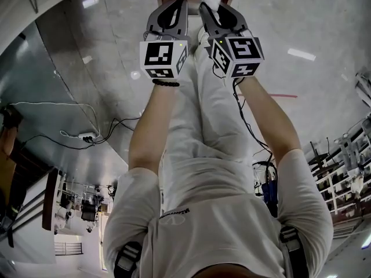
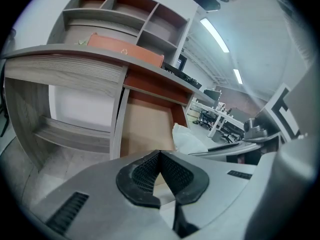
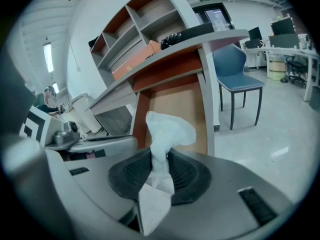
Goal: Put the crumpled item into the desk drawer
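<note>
The right gripper [image 3: 160, 166] has its jaws clamped on the crumpled white item [image 3: 169, 130], which sticks out past the tips toward 12 o'clock, in line with the open desk drawer [image 3: 176, 106]. Just beside it at 9 o'clock, the left gripper [image 2: 159, 158] has its jaws closed together on nothing, facing the same drawer beneath the surface [image 2: 65, 53].

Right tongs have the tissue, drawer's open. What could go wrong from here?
1. The right tongs pinch the tissue only by a thin twisted waist; it may slip or tear loose short of the drawer.
2. It may cling to the ribbed pads on release.
3. The shut left tongs sit close alongside and could snag it.
</note>
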Demonstrator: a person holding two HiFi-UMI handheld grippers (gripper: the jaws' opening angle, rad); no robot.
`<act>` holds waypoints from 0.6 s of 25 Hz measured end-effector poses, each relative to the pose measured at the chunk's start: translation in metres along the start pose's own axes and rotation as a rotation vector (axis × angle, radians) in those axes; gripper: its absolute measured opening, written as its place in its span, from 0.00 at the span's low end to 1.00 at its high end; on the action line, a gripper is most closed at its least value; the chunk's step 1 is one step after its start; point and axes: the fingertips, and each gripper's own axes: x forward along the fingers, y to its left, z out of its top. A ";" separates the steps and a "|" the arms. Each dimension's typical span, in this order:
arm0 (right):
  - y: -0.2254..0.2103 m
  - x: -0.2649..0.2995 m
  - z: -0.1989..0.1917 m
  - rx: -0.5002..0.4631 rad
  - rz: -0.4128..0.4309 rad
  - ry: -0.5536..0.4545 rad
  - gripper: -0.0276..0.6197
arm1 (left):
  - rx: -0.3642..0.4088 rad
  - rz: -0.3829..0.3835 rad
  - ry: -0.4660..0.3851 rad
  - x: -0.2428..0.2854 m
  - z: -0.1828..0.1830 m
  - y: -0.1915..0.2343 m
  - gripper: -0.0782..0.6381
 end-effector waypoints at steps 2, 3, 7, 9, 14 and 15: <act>0.000 0.000 0.000 -0.006 -0.003 0.003 0.18 | 0.001 -0.004 -0.002 0.000 0.001 -0.002 0.11; 0.000 0.000 -0.001 -0.010 -0.005 0.007 0.18 | 0.003 -0.006 -0.002 0.001 0.002 -0.002 0.11; 0.000 0.008 -0.005 -0.024 -0.013 0.032 0.19 | 0.008 -0.004 -0.008 0.002 0.005 0.001 0.11; -0.001 0.010 -0.007 -0.025 -0.025 0.042 0.19 | 0.008 -0.002 -0.008 0.001 0.005 0.002 0.11; -0.007 0.009 -0.011 -0.039 -0.045 0.053 0.20 | 0.002 -0.002 0.001 0.001 0.000 0.001 0.11; -0.007 0.009 -0.012 -0.038 -0.045 0.055 0.19 | 0.003 -0.003 0.005 0.001 -0.002 0.001 0.11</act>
